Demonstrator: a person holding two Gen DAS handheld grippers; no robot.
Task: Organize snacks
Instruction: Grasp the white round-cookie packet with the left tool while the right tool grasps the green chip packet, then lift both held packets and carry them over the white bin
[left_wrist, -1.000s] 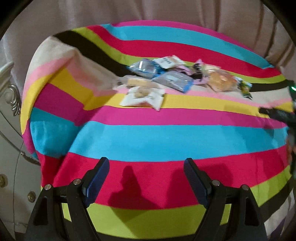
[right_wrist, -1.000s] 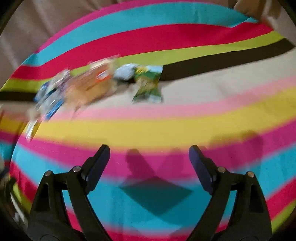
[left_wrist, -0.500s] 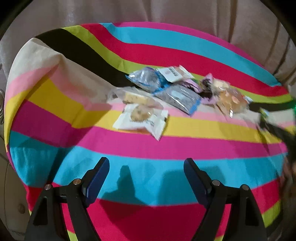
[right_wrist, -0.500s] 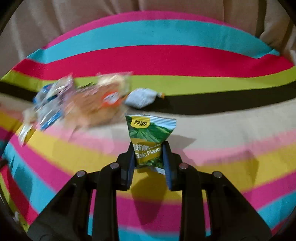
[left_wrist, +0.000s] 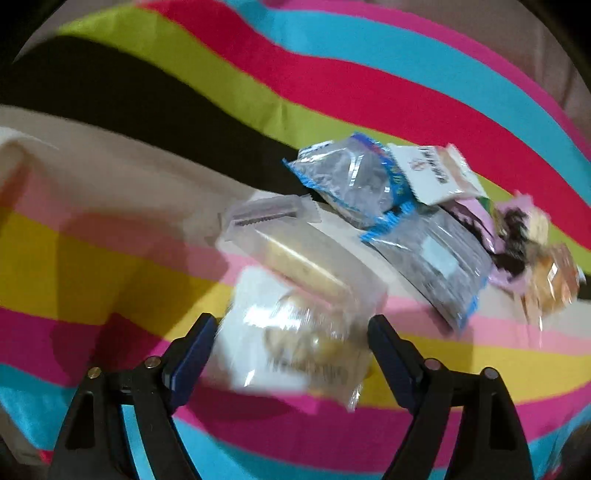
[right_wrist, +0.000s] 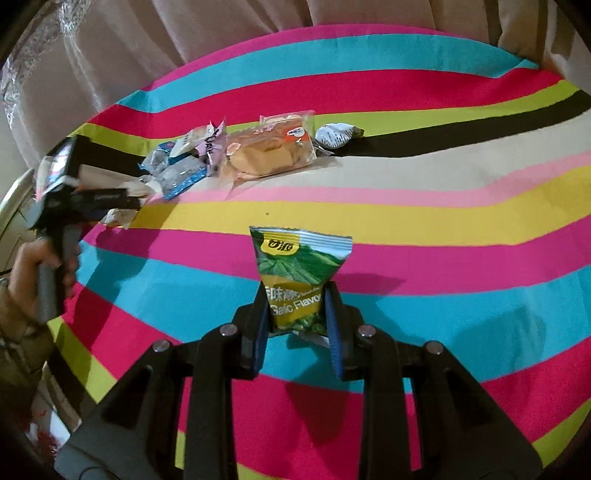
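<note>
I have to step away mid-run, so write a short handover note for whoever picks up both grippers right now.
Right gripper: shut on the green garlic-flavour packet, lifted clear of the pile.
Left gripper: jaws just widened, open either side of the white cookie packet, no grip yet.
Snack pile: remaining packets bunched on the striped cloth, bread packet among them.
Done: one packet pulled out.
Left: place it, grab the cookie packet, sort the rest.

striped cloth (right_wrist: 424, 206), beige curtain (right_wrist: 229, 33).
</note>
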